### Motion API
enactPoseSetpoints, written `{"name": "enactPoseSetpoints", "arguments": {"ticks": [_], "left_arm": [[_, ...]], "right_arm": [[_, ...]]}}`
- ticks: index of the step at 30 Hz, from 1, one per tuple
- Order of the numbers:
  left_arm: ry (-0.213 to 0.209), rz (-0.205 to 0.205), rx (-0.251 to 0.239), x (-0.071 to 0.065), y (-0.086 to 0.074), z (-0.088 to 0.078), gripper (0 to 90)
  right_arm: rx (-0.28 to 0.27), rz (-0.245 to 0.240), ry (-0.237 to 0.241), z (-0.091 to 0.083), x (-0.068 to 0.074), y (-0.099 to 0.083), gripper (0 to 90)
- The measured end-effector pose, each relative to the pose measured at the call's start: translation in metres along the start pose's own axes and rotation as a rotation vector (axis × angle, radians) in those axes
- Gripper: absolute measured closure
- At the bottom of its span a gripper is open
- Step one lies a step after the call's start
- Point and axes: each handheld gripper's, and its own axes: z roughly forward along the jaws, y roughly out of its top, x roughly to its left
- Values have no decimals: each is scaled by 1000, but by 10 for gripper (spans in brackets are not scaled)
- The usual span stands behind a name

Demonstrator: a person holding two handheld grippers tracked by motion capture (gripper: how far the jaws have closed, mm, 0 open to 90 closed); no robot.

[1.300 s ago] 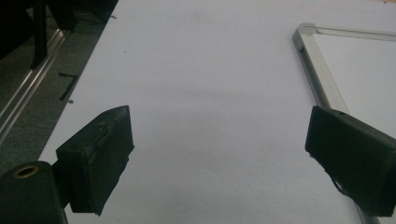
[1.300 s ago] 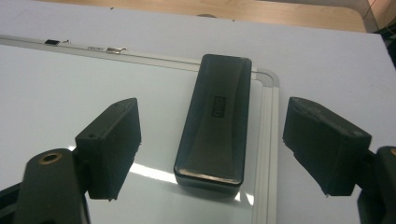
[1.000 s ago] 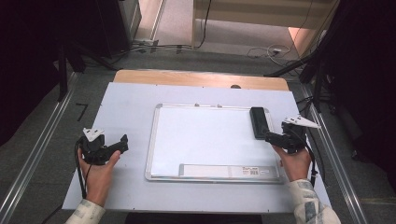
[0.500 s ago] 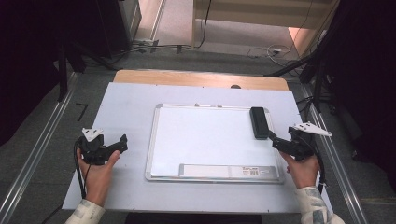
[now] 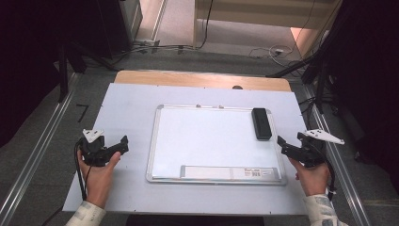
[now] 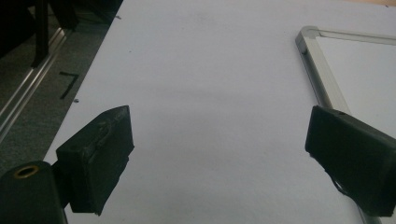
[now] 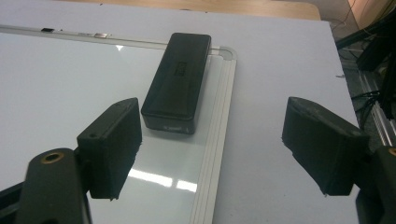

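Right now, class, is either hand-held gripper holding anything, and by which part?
Nothing is held: the left hand-held gripper and right hand-held gripper are both open.

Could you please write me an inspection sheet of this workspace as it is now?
Surface: pale table top, wooden strip along the far edge.
Job's things: whiteboard lying flat at the centre; black eraser resting on its far right corner.
Clutter: nothing seen.
Grippers: left gripper open, left of the board; right gripper open, just right of the board, its fingers holding nothing.
Cables: one trails from each gripper; more on the floor beyond the table.
Surroundings: grey floor, metal rails on both sides, dark stands.
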Motion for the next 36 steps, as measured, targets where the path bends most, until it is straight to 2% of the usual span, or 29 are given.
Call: {"name": "enactPoseSetpoints", "arguments": {"ticks": [19,36], "left_arm": [[1,1,1,-1,0,0,80],[-4,-2,6,0,0,0,80]], "right_arm": [[2,20,-52,-13,-19,-14,188],[-4,41,-68,-22,-28,-19,190]]}}
